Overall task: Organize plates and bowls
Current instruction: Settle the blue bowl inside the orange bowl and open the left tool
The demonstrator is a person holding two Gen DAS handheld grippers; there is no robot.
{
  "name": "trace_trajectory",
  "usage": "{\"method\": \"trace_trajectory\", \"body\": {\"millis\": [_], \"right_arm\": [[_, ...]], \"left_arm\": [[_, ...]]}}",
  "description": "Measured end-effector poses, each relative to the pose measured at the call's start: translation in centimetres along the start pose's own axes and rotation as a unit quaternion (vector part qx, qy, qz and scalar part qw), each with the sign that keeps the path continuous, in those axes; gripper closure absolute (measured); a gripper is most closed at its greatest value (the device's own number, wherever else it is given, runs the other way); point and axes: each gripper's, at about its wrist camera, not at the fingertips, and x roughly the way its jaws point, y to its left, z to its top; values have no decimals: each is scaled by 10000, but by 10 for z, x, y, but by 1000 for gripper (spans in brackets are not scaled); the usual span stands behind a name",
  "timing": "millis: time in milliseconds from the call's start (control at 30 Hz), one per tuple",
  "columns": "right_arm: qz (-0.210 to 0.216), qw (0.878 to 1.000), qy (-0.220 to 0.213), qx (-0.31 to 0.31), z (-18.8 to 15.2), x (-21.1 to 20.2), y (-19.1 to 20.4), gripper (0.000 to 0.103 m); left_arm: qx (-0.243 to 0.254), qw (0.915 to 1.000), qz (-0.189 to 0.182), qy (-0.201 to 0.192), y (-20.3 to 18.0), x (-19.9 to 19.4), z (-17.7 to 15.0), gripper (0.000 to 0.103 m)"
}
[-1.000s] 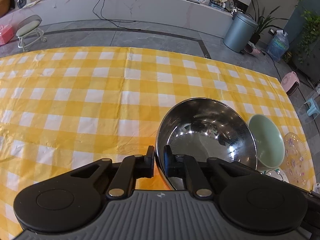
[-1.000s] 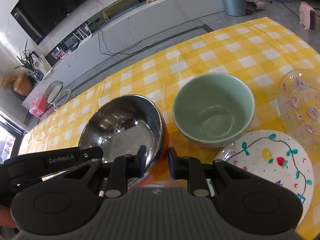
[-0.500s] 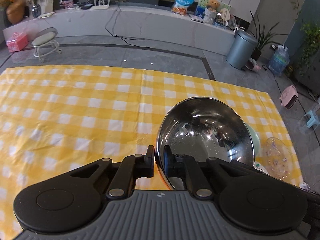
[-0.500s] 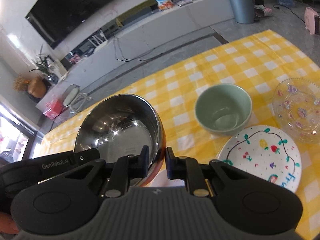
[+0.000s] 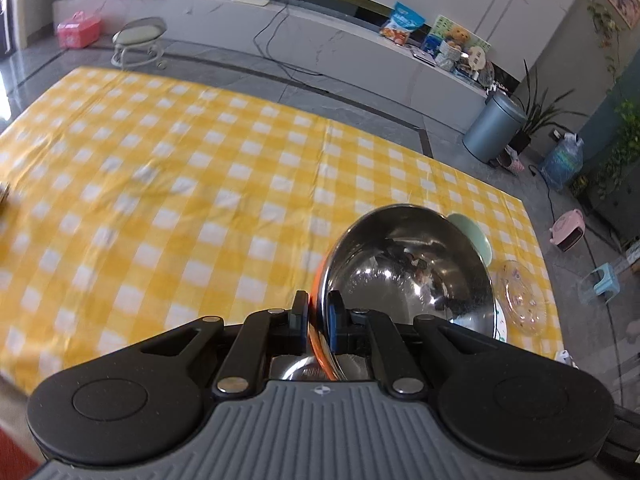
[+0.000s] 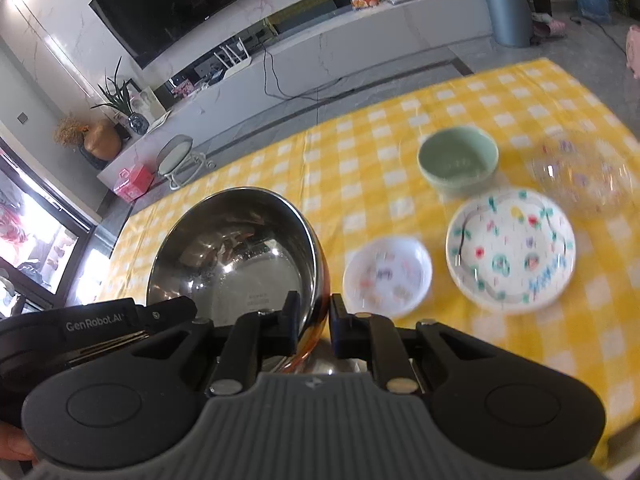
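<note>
A steel bowl (image 5: 408,272) with an orange outer wall hangs above the yellow checked tablecloth (image 5: 200,200), held at two places on its rim. My left gripper (image 5: 318,304) is shut on the near rim, one pad inside and one outside. In the right wrist view my right gripper (image 6: 314,306) is shut on the steel bowl (image 6: 232,252) at its right rim. The left gripper's body (image 6: 100,320) shows at that view's left. Below lie a green bowl (image 6: 458,162), a painted white plate (image 6: 510,250), a small white plate (image 6: 388,276) and a clear glass plate (image 6: 584,172).
The green bowl (image 5: 476,236) and glass plate (image 5: 522,288) peek out behind the steel bowl near the table's right edge. A small dark object (image 5: 3,198) sits at the far left edge. Beyond the table stand a stool (image 5: 140,40) and a bin (image 5: 494,132).
Both grippers have risen with the steel bowl, so the table and dishes look farther away. The small white plate has come into the right wrist view.
</note>
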Motion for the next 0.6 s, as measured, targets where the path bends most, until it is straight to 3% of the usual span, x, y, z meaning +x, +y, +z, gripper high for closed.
{"method": "trace_trajectory", "body": {"millis": [300,600], "right_arm": [[-81,9994,224,242,-47,-10,0,91],[-403,9986,309,146,-57,1,-5,93]], "left_arm": [[-454,9986,-68,279,31,-1,-37,93],[-519,9968,6,611,34,15,-61,93]]}}
